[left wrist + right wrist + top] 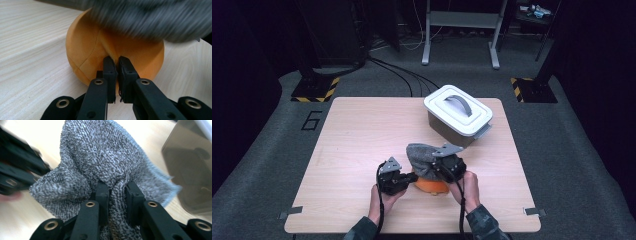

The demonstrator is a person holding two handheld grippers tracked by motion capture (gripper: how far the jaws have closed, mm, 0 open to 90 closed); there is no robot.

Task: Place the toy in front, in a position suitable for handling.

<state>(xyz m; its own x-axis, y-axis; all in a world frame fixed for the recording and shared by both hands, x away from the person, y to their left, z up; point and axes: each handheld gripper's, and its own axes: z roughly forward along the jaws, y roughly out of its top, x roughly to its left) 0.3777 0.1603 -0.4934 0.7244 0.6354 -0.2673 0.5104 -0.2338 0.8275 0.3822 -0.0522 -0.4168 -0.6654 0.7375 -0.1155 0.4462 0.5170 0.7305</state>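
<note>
Overhead, the high view shows both hands low at the near edge of the counter [362, 130], working on one bundle: an orange ball [432, 186] with a grey cloth [422, 156] draped over its top. The left gripper [411, 178] comes at the ball from the left, the right gripper [438, 169] sits on the cloth from the right, so the two meet over the same spot. A lidded bin [458, 116] stands well apart at the far right.

Next, the left gripper view: its fingers [110, 68] are nearly together, pinching a fold of the soft orange skin straight ahead, with the cloth hanging blurred above.

Then the right gripper view: its fingers [102, 195] are partly closed on a bunched ridge of cloth that runs up between them; the bin is off to the right.

Any lifting of the cloth seems to turn on this split: cloth above, ball pinned below it.
</note>
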